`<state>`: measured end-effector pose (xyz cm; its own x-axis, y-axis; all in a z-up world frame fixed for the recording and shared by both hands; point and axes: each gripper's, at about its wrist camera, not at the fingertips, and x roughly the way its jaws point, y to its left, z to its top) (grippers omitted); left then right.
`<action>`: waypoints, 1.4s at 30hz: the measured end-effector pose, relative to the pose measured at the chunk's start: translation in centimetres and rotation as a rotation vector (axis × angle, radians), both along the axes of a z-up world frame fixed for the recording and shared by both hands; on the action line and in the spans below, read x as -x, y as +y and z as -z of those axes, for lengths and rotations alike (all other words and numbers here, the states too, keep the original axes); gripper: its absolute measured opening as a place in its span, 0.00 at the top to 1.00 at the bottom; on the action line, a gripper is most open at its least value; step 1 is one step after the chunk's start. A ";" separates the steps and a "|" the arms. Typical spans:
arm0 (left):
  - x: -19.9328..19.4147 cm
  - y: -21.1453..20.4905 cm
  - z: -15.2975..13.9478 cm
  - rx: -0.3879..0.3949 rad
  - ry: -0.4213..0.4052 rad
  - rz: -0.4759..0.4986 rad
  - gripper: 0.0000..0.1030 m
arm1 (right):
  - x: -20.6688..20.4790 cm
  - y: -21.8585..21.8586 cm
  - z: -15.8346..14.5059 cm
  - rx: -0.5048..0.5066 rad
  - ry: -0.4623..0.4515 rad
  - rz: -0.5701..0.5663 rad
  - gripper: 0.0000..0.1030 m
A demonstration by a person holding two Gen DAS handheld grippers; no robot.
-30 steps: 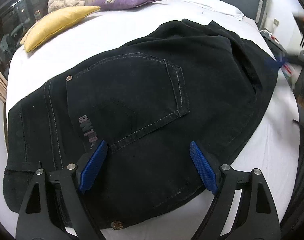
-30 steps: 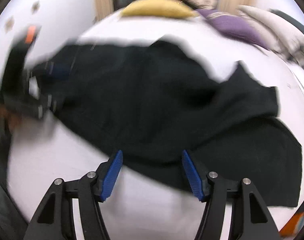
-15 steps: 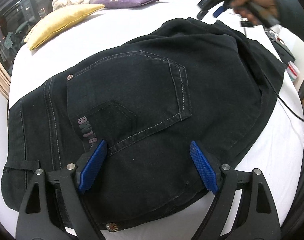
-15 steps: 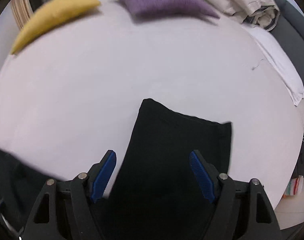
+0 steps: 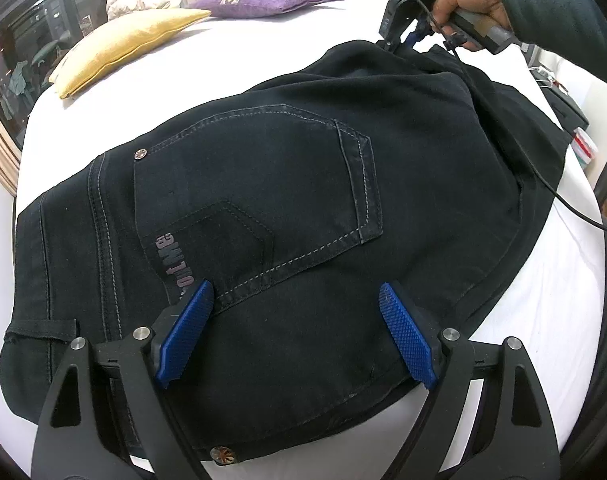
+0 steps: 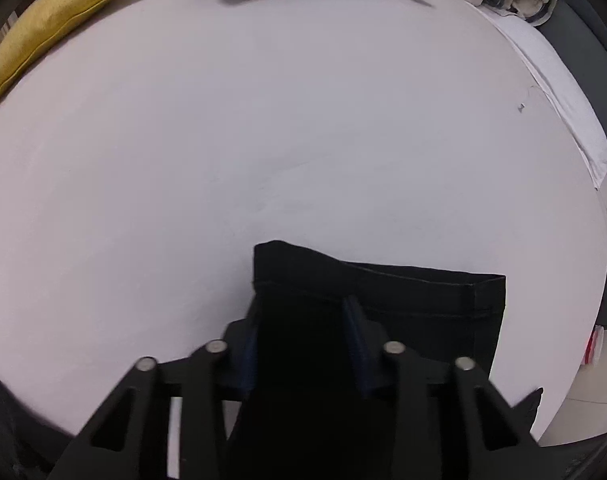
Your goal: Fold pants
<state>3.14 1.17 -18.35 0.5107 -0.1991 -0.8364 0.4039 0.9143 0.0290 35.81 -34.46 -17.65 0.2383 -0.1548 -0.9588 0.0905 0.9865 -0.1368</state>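
Bed [image 5: 263, 60] carries black pants [image 5: 303, 208], spread seat-up directly beneath and ahead of the left gripper [image 5: 295, 336], whose jaws stand wide apart over the back pocket [image 5: 259, 200]. Right gripper [image 6: 303, 320] is clamped on the leg hem [image 6: 383, 284], at the pants' far end.

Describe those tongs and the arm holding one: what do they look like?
Each of the tongs is black with silver bolts and two blue textured pads. The right tongs carry a green light and a black cable. The right hand wears a dark sleeve.
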 end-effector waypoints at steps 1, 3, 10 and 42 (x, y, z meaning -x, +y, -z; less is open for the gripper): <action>0.0 0.0 0.0 0.000 -0.001 -0.002 0.18 | 0.3 -0.3 -0.3 -0.016 -0.008 0.010 0.77; 0.0 0.1 -0.1 0.001 0.000 -0.003 0.18 | 1.1 -1.2 -1.2 -0.047 -0.041 0.038 0.92; -0.1 0.3 -0.1 0.008 0.004 -0.021 0.18 | 5.0 -4.7 -7.8 -0.139 -0.238 0.080 0.96; -3.0 -1.3 -0.6 -0.027 0.065 -0.135 0.01 | 39.1 -25.5 1.9 -0.532 -0.624 0.722 0.96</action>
<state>6.16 -0.15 -17.79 0.4755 -0.1087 -0.8730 0.2788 0.9598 0.0324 -3.27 -59.94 -19.52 0.7253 -0.0546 -0.6862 0.5767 0.5925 0.5624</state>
